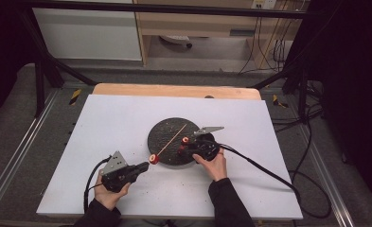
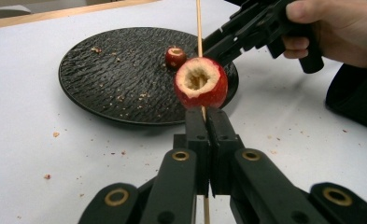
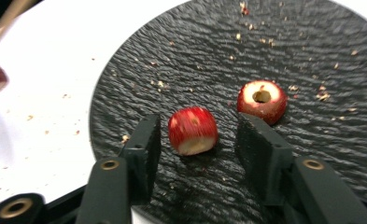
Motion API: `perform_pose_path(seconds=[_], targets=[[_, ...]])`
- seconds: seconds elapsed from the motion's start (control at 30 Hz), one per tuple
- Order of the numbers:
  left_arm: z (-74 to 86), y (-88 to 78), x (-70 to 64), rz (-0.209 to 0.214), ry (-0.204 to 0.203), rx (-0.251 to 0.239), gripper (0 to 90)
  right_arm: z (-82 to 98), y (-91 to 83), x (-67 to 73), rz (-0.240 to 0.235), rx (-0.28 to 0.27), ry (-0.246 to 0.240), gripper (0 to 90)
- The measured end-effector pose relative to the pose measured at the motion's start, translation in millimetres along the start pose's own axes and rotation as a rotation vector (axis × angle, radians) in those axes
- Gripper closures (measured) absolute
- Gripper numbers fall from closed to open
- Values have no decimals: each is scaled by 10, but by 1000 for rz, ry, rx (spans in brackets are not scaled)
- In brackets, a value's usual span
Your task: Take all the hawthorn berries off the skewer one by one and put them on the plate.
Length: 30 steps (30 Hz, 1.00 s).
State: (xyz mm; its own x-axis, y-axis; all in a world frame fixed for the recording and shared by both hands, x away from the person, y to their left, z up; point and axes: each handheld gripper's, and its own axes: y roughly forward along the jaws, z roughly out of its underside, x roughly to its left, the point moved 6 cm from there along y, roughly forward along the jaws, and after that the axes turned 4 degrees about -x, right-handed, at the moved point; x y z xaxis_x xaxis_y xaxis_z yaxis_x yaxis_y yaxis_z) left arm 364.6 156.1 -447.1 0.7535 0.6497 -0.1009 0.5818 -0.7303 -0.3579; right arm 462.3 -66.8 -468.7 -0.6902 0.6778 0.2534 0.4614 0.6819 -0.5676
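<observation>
The skewer sat clamped in our left gripper, its jaws pressed together on the thin wooden stick, which ran up and away from the jaw tips over the dark round plate. One red fruit piece, cored so that its pale hollow faced the camera, was threaded on the stick just beyond the jaw tips. In the high view that same skewered piece hung at the near left edge of the plate, with the stick slanting across it toward the far side.

Our right gripper stood over the plate with its jaws parted, and a second red fruit piece lay on the plate between them, clear of both pads as far as we could see. A third piece, also cored, rested on the plate just beyond the right-hand jaw. Crumbs were scattered over the plate and the white table
</observation>
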Motion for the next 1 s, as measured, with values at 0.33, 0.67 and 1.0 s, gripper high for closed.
perform_pose_path(seconds=[0.33,0.67,1.0], targets=[[0,23,-48,8,8,6,882,25,-332,111,-17,-53,-23,217],[0,58,-123,23,17,10,882,208,-597,143,-26,-119,9,67],[0,138,-244,51,35,20,882,271,-600,272,-96,-142,32,57]])
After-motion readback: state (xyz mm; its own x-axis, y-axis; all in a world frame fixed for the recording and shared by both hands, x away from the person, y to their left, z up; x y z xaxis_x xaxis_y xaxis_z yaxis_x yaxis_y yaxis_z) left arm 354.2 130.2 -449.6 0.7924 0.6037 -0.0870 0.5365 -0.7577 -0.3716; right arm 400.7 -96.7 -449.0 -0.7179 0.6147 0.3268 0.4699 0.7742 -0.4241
